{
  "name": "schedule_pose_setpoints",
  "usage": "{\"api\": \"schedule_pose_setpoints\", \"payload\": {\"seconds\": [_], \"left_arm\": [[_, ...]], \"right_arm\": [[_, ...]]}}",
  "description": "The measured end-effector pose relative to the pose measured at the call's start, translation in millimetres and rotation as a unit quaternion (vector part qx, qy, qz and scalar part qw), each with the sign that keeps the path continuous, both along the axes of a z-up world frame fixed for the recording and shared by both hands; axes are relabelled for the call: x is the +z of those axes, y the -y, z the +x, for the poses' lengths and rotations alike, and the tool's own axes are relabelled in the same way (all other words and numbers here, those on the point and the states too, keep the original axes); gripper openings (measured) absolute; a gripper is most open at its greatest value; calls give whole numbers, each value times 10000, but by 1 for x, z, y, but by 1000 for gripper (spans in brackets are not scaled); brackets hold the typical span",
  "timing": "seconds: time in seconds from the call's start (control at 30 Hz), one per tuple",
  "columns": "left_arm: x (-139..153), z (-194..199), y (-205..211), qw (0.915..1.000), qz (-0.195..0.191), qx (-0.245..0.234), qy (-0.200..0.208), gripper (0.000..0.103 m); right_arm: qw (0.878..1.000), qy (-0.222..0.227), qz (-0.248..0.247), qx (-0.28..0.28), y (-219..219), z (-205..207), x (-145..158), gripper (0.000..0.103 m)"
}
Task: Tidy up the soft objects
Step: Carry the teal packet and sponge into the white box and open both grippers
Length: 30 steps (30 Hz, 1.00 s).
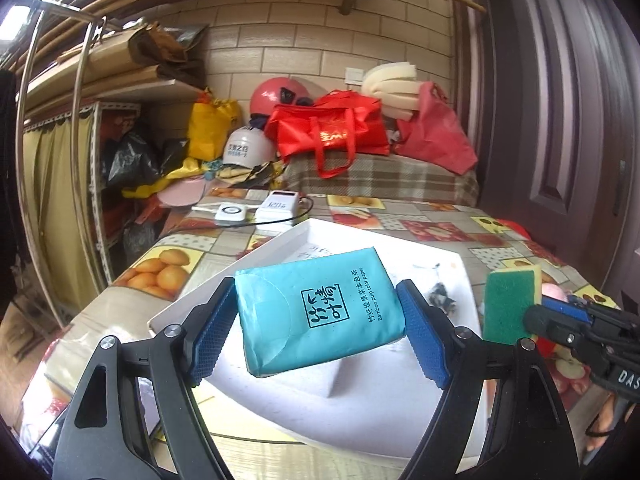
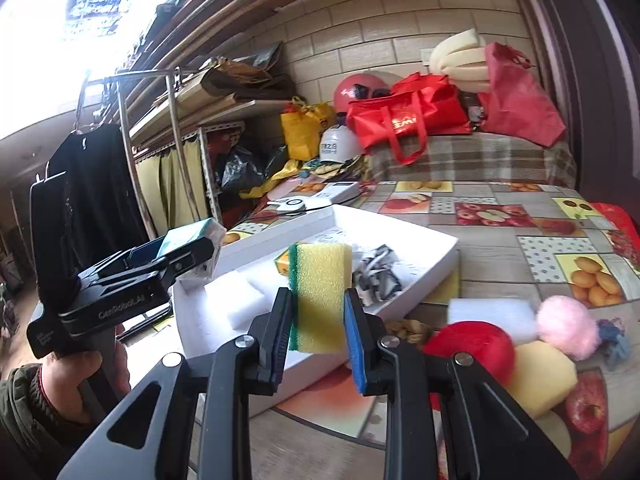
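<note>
My left gripper (image 1: 320, 314) is shut on a teal tissue pack (image 1: 320, 308) and holds it above the white tray (image 1: 460, 264). My right gripper (image 2: 318, 312) is shut on a yellow and green sponge (image 2: 320, 292) and holds it above the tray's near edge (image 2: 416, 276). The sponge also shows in the left wrist view (image 1: 508, 304), right of the tray. The tissue pack shows in the right wrist view (image 2: 192, 236), at the tray's left end. A black and white fabric piece (image 2: 378, 272) and white foam blocks (image 2: 234, 300) lie in the tray.
On the fruit-print tablecloth to the right of the tray lie a red round object (image 2: 472, 346), a yellow sponge block (image 2: 544, 376), a pink pompom (image 2: 566, 326), a white foam block (image 2: 492, 314) and a blue knot (image 2: 614, 340). White devices (image 1: 256, 208) lie behind the tray.
</note>
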<state>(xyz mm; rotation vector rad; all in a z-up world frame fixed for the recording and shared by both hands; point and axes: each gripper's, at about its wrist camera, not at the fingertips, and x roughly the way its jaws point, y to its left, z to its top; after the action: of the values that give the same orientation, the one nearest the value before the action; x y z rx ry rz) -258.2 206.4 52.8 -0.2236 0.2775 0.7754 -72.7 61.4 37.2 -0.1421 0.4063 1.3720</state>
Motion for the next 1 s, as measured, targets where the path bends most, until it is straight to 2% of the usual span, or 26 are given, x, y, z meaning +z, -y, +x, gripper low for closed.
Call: {"api": "schedule_pose_setpoints", "payload": {"seconds": [0.1, 0.43, 0.67, 0.83, 0.97, 1.0], "left_arm": [[-4, 2, -13, 9998, -192, 81, -75, 80], [-8, 25, -26, 9986, 24, 55, -526, 80], [-9, 34, -41, 9982, -118, 29, -579, 80], [-9, 35, -52, 9985, -285, 63, -466, 81], [-10, 28, -61, 9981, -477, 240, -314, 82], [-9, 26, -62, 9978, -504, 328, -286, 82]], "right_arm": [[9998, 24, -93, 171, -12, -8, -3, 25], [9974, 27, -493, 517, -51, -23, -12, 25], [9958, -399, -738, 363, -70, -5, -19, 25], [9969, -152, -759, 121, -85, -1, -17, 25], [9963, -137, -853, 39, -92, 1, -18, 26], [9965, -126, -831, 40, -90, 1, -17, 32]]}}
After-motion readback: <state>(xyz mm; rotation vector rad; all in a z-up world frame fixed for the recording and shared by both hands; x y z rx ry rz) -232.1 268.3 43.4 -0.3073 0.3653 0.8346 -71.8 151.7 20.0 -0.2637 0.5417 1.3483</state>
